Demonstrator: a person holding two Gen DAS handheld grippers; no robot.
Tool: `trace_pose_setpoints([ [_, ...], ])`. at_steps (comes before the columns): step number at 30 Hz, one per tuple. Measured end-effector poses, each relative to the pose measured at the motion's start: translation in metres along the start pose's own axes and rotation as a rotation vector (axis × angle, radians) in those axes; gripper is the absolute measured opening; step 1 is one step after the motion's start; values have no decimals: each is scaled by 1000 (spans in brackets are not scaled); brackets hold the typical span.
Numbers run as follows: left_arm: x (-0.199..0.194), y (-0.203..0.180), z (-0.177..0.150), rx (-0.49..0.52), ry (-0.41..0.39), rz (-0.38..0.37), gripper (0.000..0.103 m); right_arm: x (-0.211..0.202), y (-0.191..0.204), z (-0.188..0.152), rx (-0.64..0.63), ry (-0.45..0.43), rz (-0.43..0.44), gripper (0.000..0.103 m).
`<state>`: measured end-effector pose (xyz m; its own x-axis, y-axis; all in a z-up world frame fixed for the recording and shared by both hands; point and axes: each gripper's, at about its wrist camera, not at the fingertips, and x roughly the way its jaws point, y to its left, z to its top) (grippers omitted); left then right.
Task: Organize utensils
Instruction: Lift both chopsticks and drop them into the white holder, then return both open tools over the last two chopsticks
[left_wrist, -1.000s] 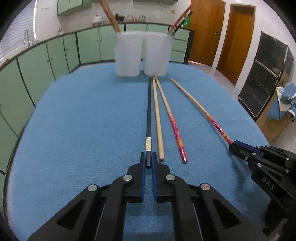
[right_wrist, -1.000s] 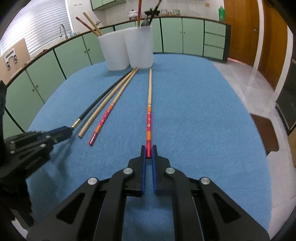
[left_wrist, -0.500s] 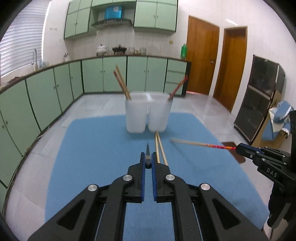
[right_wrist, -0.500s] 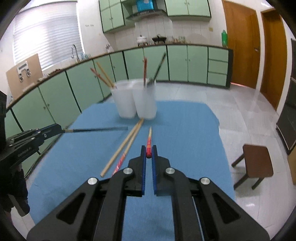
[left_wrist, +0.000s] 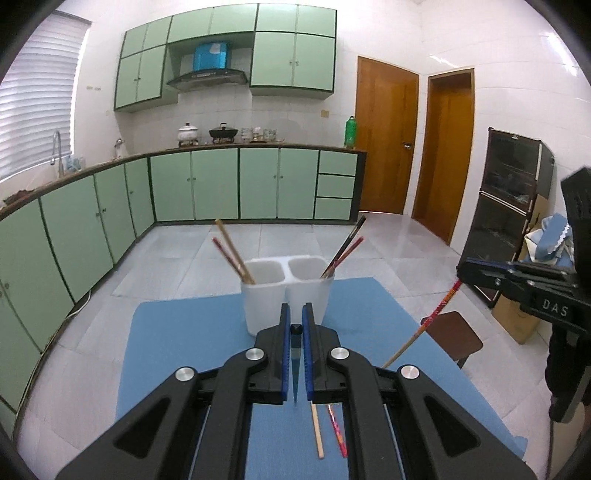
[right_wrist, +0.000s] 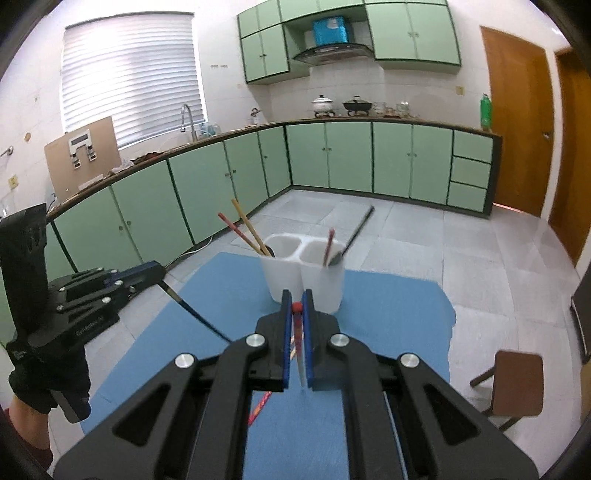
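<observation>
Black chopstick (right_wrist: 195, 312) is pinched at its end by left gripper (left_wrist: 296, 325) & red-patterned chopstick (left_wrist: 436, 315) by right gripper (right_wrist: 296, 306), both above blue mat (left_wrist: 184, 332) nr white holder (left_wrist: 288, 291); judged light, stiff, slippery, prone to pivot.

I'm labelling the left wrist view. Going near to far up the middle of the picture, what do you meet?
Left gripper shut on the black chopstick → white holder → floor tiles → green cabinets → range hood.
</observation>
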<state>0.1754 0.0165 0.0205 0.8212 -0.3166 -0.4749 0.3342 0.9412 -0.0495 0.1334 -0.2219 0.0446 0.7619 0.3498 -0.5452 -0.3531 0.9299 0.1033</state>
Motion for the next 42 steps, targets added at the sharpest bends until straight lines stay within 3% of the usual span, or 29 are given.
trace_pose_setpoints([
  [7, 6, -3, 29, 17, -33, -20, 6, 1, -1, 52, -11, -39, 55, 5],
  [13, 6, -7, 72, 40, -115, -18, 6, 0, -7, 104, -20, -115, 52, 5],
  [21, 25, -8, 144, 39, -240, -7, 6, 24, -28, 165, -7, -174, -9, 5],
  [25, 50, -6, 165, 40, -254, 6, 6, 47, -40, 176, -1, -162, -33, 5],
  [35, 135, 5, 147, 32, -167, 63, 6, 110, -60, 157, 32, -83, -63, 5],
  [42, 149, 25, 120, -38, -88, 56, 9, 131, -64, 139, 55, -33, -61, 10],
])
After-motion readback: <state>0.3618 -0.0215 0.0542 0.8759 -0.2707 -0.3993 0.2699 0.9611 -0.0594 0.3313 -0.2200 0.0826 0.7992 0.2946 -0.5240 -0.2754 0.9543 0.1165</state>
